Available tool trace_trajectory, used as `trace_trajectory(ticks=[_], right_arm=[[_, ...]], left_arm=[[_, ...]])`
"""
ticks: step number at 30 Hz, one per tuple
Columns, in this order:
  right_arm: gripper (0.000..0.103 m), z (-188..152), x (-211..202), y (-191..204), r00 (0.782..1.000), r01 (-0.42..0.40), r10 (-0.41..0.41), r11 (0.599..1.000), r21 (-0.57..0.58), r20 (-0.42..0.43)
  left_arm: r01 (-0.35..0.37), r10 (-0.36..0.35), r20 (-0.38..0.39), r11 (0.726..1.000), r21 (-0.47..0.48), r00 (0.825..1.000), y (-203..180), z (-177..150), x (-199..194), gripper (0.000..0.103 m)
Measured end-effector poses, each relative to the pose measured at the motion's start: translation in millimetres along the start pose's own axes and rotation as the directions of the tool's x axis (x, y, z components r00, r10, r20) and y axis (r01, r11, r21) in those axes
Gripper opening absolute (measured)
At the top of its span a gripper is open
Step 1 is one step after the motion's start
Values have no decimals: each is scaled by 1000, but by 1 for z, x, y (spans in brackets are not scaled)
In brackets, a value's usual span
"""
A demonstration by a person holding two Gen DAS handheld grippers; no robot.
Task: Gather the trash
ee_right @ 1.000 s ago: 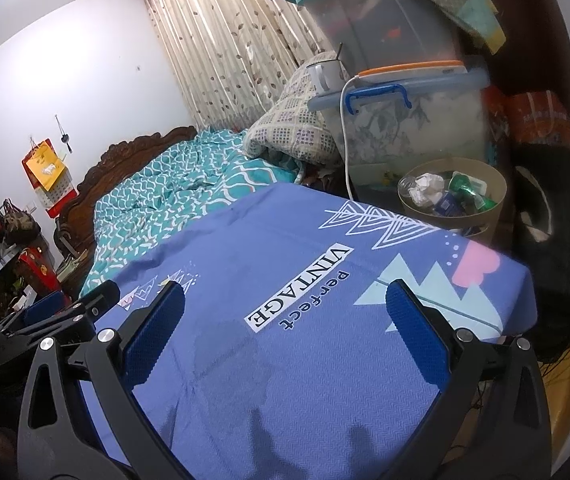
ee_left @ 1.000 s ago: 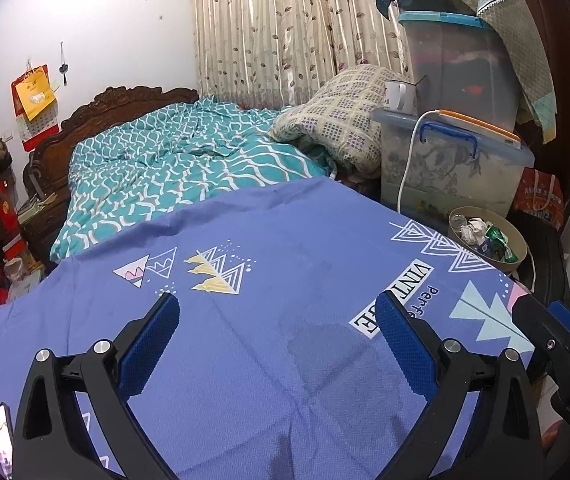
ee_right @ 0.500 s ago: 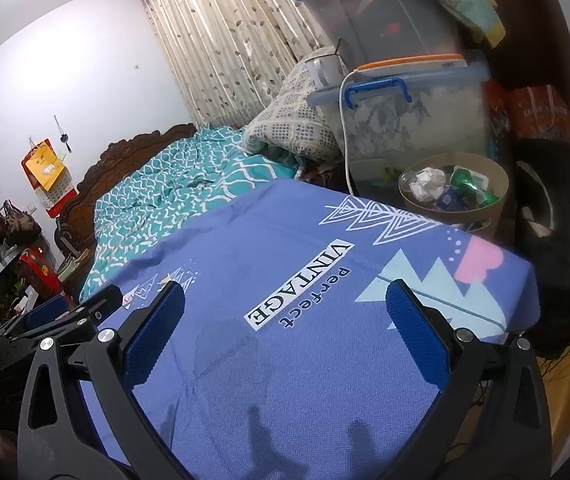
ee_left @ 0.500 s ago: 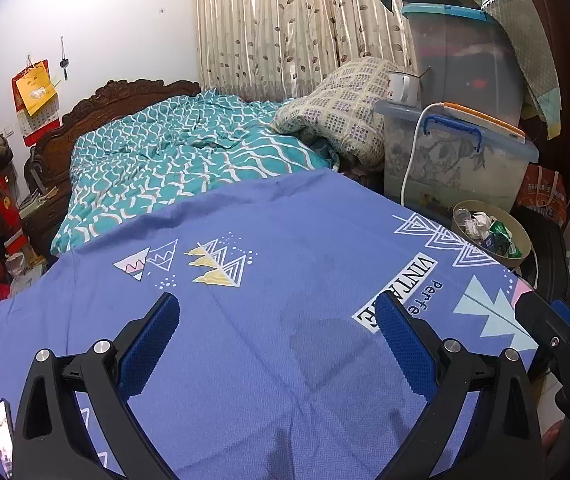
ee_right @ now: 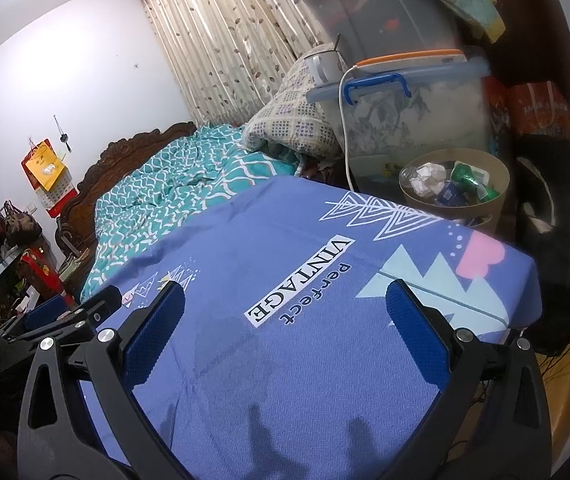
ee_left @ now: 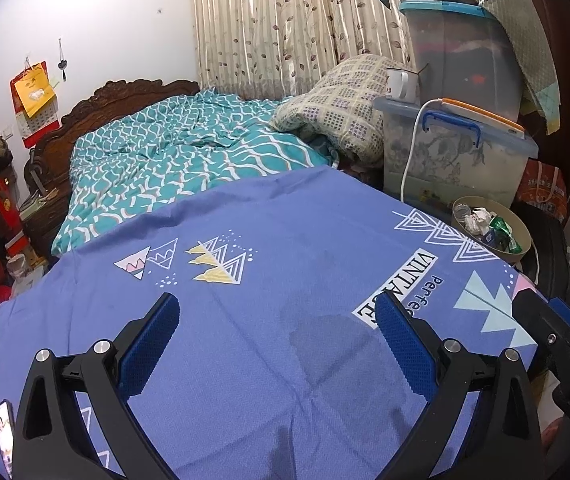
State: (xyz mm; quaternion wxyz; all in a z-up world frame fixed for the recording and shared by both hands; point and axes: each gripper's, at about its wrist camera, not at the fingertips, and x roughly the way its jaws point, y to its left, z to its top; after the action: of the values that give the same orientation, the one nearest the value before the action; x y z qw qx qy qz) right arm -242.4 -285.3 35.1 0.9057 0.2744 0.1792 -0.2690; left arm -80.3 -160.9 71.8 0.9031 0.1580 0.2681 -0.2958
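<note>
The left gripper (ee_left: 275, 320) and right gripper (ee_right: 285, 308) hover with jaws spread, empty, over the blue-clothed worktop (ee_right: 285, 248), which shows no litter. The trash (ee_right: 451, 184) fills the bin (ee_right: 497, 196) at two o'clock; collection looks essentially done.

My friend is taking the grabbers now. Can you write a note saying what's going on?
Left hand-held gripper: open, empty, over the blue cloth.
Right hand-held gripper: open, empty, over the same cloth.
Trash bin: past the cloth's far right corner, already holding crumpled paper and wrappers.
Done: no trash shows on the cloth.
Left: check around for anything missed.
</note>
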Motion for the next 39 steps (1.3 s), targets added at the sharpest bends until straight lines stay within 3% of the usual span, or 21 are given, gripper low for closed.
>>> trace_trajectory(ticks=[5,39], right_arm=[[100,0,0,0,1000,1,-1,1000,1,0],[100,-7,2,3,1000,-2,2,1000,5,-11]], left_arm=[[-32,32,-11,999,8,999,0,-2,2,95],[-27,28,-61,1000,16,998,0,-9,11,94]])
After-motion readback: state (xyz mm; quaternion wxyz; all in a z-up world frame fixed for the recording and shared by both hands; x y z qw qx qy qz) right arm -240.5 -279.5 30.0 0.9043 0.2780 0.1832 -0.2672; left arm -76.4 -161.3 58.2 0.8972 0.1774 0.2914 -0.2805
